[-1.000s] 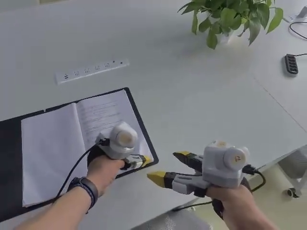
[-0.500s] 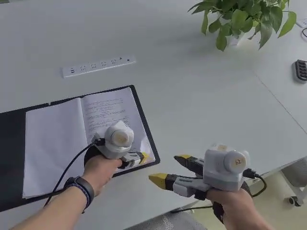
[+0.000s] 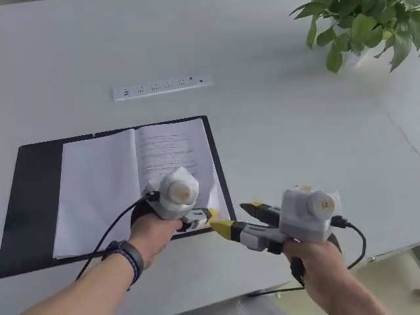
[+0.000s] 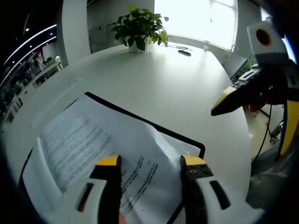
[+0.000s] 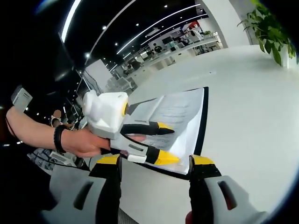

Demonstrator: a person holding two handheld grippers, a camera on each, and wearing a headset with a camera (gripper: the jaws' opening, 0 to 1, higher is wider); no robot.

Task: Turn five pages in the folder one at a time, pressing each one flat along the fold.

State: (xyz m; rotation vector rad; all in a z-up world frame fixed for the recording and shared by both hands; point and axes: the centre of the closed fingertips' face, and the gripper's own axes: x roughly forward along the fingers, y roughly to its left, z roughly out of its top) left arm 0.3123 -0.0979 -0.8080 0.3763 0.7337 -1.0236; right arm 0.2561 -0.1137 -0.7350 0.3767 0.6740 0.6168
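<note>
Lying open on a white table (image 3: 295, 125), a black folder (image 3: 36, 197) takes up the left half of the head view, with a blank sheet (image 3: 98, 187) on its left side and a printed page (image 3: 174, 154) on its right. A hand (image 3: 154, 230) at the lower middle of the frame holds the left gripper (image 3: 205, 215) over the printed page's lower right corner. In the left gripper view its two yellow-tipped jaws stand wide apart above the lines of print and grip nothing; the paper near the corner bows up a little. The right gripper (image 3: 236, 218) sits just beside it, at the lower right of the head view, off the folder's edge and above bare table, pointing toward the left gripper. Its jaws are spread too and hold nothing; in the right gripper view they frame the left gripper and the folder's near corner. A white power strip (image 3: 163, 86) lies on the table beyond the folder, at the upper middle, and a leafy green plant (image 3: 367, 26) stands in the upper right corner.
</note>
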